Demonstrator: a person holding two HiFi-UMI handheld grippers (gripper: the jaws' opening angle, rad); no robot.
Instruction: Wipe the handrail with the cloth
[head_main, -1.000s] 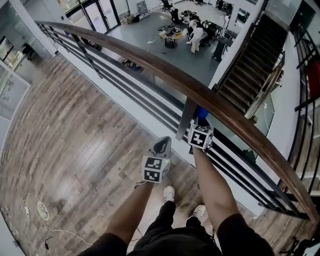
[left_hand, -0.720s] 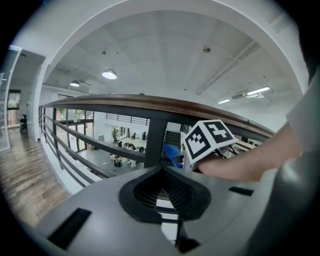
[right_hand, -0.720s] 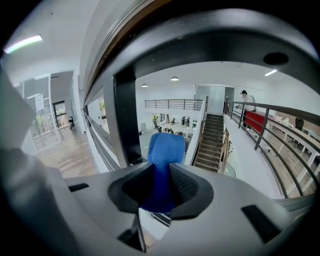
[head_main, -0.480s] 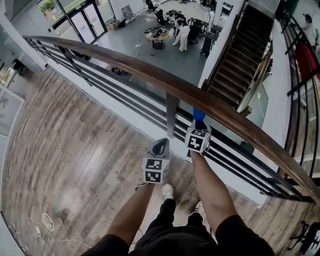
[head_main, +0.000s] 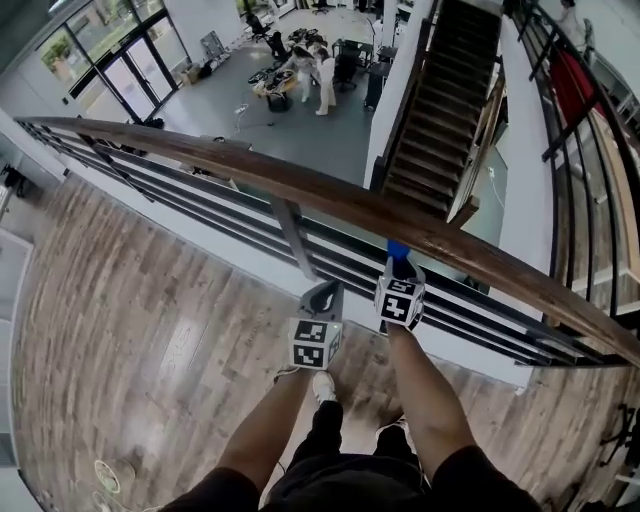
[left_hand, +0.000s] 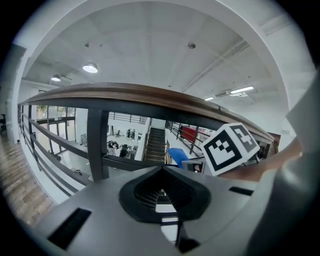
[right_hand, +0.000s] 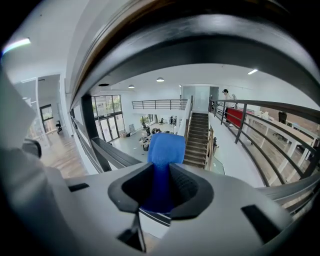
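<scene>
The right gripper's (right_hand: 161, 172) fingers are closed on a blue cloth (right_hand: 163, 150), which stands up between them as a folded strip and pokes out past their tips. The left gripper's (left_hand: 161, 171) fingers meet at their tips with nothing between them.

In the head view, two bare forearms reach forward from 6 o'clock. The left gripper (head_main: 325, 291) sits near the centre of the frame, and the right gripper (head_main: 399, 268) is just beside it at 2 o'clock, a little further forward. Both point up toward a brown wooden handrail (head_main: 300, 186) that sweeps across the frame from 10 o'clock to 4 o'clock.

The cloth (head_main: 398, 247) is at the near edge of the handrail, directly above the right gripper. Whether it touches the wood cannot be told. In the right gripper view the dark underside of the handrail (right_hand: 210, 35) arches close overhead at 12 o'clock.

In the left gripper view the handrail (left_hand: 150, 94) crosses above, and the cloth (left_hand: 176, 154) shows at 3 o'clock beside the right gripper's marker cube.

Dark bars (head_main: 240, 228) run below the handrail. A wooden floor (head_main: 120, 310) spreads toward 9 o'clock. Beyond the handrail, stairs (head_main: 440, 90) descend at 1 o'clock.
</scene>
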